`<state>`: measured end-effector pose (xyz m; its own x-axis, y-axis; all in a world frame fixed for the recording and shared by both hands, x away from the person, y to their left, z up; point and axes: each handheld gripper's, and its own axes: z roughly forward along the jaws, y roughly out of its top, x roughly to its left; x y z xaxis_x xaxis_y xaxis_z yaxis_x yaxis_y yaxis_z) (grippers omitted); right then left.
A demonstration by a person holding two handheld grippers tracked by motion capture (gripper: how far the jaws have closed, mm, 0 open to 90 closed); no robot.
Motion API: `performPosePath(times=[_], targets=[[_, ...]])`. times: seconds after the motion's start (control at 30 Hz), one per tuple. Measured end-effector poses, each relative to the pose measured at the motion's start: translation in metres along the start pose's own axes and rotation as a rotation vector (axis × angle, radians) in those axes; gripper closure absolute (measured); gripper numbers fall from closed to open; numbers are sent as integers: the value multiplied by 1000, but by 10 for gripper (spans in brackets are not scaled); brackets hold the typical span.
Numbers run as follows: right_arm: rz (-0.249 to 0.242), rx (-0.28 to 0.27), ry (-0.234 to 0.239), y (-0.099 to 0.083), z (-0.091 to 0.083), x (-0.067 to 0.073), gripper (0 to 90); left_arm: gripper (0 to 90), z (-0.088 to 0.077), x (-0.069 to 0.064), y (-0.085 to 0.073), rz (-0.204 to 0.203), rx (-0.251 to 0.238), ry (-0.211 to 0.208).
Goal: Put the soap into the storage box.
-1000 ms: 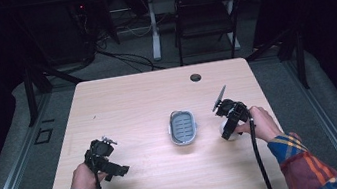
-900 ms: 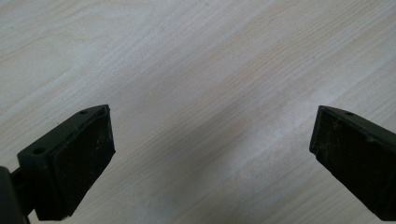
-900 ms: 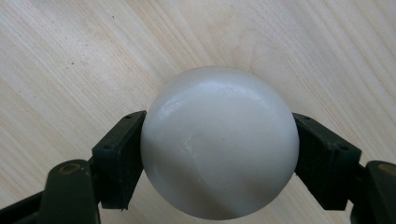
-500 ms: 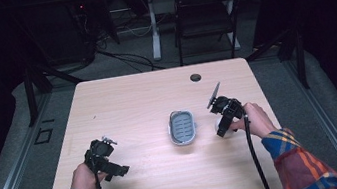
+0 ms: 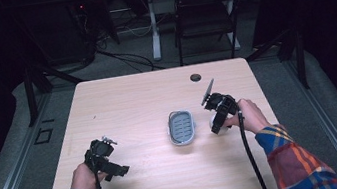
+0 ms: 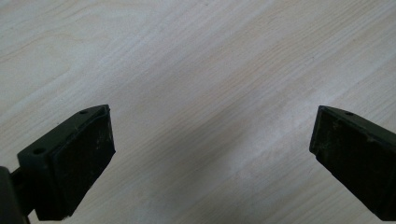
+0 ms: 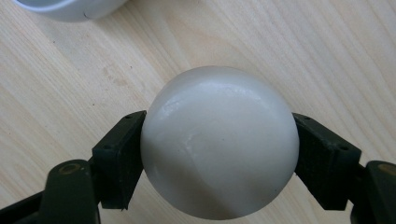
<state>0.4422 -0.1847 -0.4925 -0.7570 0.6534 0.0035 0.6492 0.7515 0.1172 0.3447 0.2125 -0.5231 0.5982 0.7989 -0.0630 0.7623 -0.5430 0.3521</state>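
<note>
A grey oval soap dish (image 5: 181, 127) with a ribbed inside lies at the middle of the wooden table. Just right of it, my right gripper (image 5: 216, 124) is shut on a smooth white rounded soap-like lump (image 7: 219, 142); both pads press its sides a little above the tabletop. In the right gripper view my right gripper (image 7: 219, 161) holds the lump close to the lens, with the dish's pale rim (image 7: 70, 9) at the top left. My left gripper (image 5: 116, 171) rests near the front left of the table. Its jaws stand wide open over bare wood in the left gripper view (image 6: 212, 154).
A small black round grommet (image 5: 196, 77) sits near the table's far edge. A dark chair (image 5: 205, 13) and cables stand beyond the table on the floor. Bare wood (image 5: 123, 106) stretches between the dish and the left gripper.
My right gripper has shifted a little left and away from me, closer to the dish, still holding the white lump. The left gripper has not moved.
</note>
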Motion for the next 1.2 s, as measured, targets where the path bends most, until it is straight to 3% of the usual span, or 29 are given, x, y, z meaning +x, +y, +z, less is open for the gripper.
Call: performPosePath(times=[0.87,1.2], targets=[[-14,-24,-22,14,-24,0,242,0,1,0,1,2,-2,0],[-45,-23,-41,27,-37,4,243,0,1,-1,1,6,-1,-2]])
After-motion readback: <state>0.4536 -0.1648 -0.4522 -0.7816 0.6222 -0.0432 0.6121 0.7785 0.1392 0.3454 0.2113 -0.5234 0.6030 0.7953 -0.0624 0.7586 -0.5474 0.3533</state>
